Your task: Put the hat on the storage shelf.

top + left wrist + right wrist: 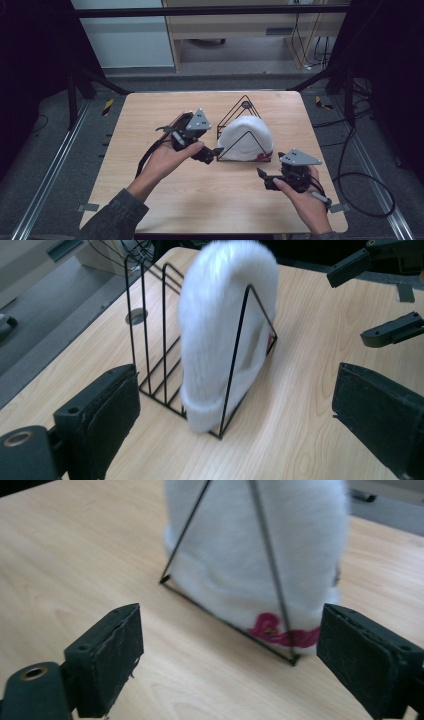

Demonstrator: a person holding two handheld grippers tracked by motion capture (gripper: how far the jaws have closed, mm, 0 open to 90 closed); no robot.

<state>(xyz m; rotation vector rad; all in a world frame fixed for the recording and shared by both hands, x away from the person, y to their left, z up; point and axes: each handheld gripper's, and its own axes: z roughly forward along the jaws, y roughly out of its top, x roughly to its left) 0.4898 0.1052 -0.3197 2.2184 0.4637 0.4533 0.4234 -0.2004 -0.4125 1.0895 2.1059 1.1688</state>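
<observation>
While both claws hang over the wooden table, here's what I can make out from where I'm standing:

Hat: one fluffy white beanie, stuffed upright into the rack, roughly mid-table and a bit toward the far side.
Rack: one black wire rack with triangle-shaped ends; the beanie bulges out past the near triangle.
Writing: none I can read. There's a pink-red embroidered squiggle low on the beanie's cuff, too blurry to tell if it's letters or a logo.
Left gripper: one, held just left of the rack, jaws spread wide, nothing in them, tips right by the rack's near-left corner.
Right gripper: one, near and right of the rack, jaws also wide apart and empty, pointing at the beanie's cuff.
</observation>
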